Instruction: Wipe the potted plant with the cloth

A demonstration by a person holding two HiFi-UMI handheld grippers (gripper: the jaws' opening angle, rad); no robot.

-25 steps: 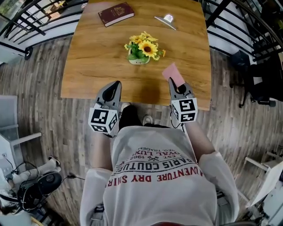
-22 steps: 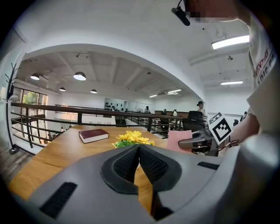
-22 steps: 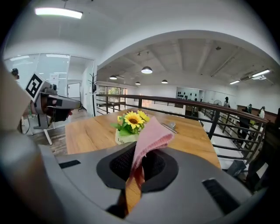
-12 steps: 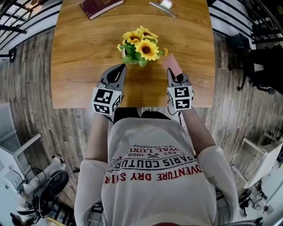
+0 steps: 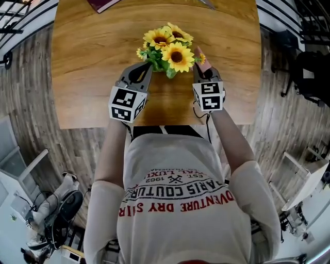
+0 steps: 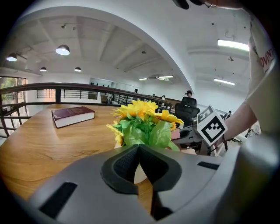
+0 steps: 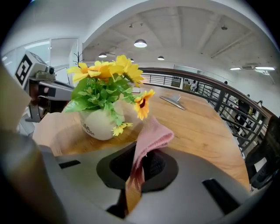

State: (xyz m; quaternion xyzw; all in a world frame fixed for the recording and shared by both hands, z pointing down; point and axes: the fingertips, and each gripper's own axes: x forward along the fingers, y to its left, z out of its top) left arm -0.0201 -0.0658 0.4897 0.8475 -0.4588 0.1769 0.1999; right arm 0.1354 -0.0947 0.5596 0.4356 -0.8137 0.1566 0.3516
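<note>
A small white pot [image 7: 97, 124] of yellow sunflowers [image 5: 170, 49] with green leaves stands on the wooden table [image 5: 87, 77]. My right gripper [image 5: 202, 69] sits just right of the plant, shut on a folded pink cloth [image 7: 151, 138] that sticks up from its jaws towards the flowers. My left gripper [image 5: 145, 68] is just left of the plant, shut with nothing in it; its tips point at the pot [image 6: 136, 169] and leaves [image 6: 146, 131]. The pot is hidden by blooms in the head view.
A dark red book [image 6: 72, 116] lies far back on the table, its corner showing at the top [image 5: 102, 4]. A silver object [image 7: 172, 100] lies far right. Black railings [image 7: 227, 107] surround the table; plank floor [image 5: 56, 149] lies below its near edge.
Both grippers have moved forward over the table and closed in on the plant from either side. The pink cloth has travelled with the right gripper up beside the flowers.
</note>
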